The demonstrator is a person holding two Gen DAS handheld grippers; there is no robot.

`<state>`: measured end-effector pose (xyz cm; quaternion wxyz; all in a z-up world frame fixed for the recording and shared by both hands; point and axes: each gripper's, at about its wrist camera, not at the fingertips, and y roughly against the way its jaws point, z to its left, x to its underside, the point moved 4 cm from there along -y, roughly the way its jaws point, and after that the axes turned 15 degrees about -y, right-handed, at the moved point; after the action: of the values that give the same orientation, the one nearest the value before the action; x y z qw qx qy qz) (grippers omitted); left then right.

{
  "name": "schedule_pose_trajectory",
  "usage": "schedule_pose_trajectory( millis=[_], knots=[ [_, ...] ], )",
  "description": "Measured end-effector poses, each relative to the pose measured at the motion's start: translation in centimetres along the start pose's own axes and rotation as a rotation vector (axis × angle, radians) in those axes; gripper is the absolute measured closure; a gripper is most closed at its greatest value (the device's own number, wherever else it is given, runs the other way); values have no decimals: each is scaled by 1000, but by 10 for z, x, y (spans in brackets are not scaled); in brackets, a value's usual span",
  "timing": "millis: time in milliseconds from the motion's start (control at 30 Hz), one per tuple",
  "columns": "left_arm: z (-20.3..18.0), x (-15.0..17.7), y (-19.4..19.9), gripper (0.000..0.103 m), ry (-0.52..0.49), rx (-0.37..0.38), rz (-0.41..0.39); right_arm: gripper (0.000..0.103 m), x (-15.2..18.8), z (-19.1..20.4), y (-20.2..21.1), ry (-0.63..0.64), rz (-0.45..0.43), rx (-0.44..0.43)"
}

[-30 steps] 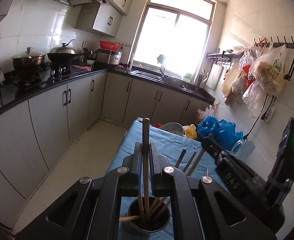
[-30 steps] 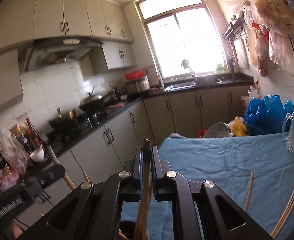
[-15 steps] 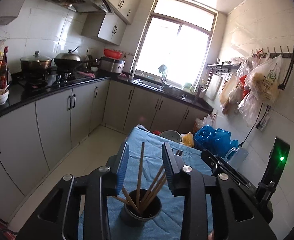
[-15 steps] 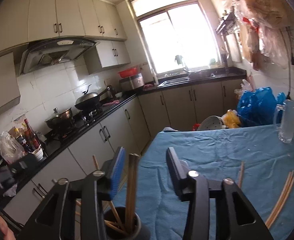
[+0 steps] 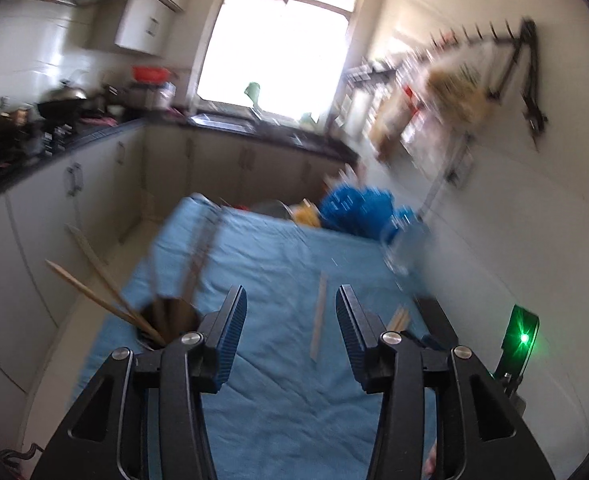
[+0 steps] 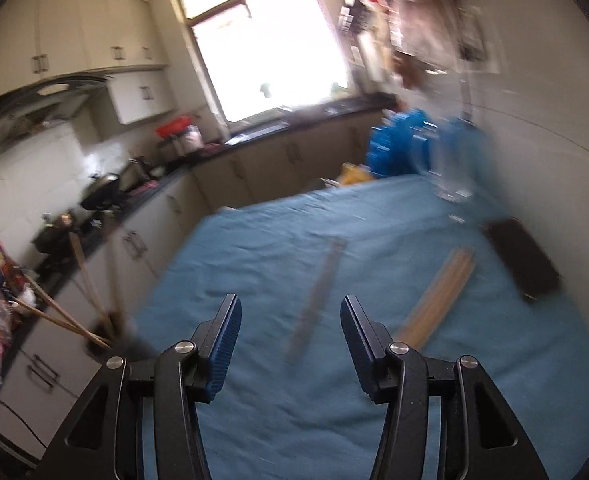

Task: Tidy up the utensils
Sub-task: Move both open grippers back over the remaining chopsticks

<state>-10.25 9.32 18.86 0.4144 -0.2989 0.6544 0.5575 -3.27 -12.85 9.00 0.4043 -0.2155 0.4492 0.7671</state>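
A dark round holder (image 5: 170,322) with several wooden chopsticks (image 5: 98,286) stands at the left edge of the blue-clothed table (image 5: 278,380). My left gripper (image 5: 290,308) is open and empty, to the right of the holder. One loose chopstick (image 5: 319,316) lies just beyond it, and a small bundle (image 5: 399,318) lies to its right. In the right wrist view the holder (image 6: 104,334) is at far left. My right gripper (image 6: 290,316) is open and empty above the cloth (image 6: 294,408), with the single chopstick (image 6: 316,300) and the bundle (image 6: 438,296) ahead.
A dark flat object (image 6: 522,260) lies on the cloth at right. A clear glass mug (image 6: 452,160) and a blue plastic bag (image 5: 354,208) stand at the table's far end. Kitchen cabinets and a stove counter (image 5: 34,144) run along the left. Both views are motion-blurred.
Both grippers opened and let go of chopsticks into the holder, then swung right toward the loose chopsticks. The holder has slid to the left of both views.
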Motion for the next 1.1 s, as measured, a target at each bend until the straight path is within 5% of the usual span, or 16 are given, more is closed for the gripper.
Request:
schedule_pose_trajectory(
  millis=[233, 400, 667, 1100],
  knots=[
    [-57, 26, -84, 58, -48, 105, 188, 47, -15, -108, 11, -103, 14, 146],
    [-73, 45, -151, 58, -72, 97, 306, 47, -18, -148, -6, -181, 88, 159],
    [-62, 72, -228, 58, -97, 19, 410, 56, -29, -154, -67, -178, 193, 160],
    [-51, 89, -286, 58, -141, 6, 461, 69, -59, -137, -154, 46, 258, 382]
  ],
)
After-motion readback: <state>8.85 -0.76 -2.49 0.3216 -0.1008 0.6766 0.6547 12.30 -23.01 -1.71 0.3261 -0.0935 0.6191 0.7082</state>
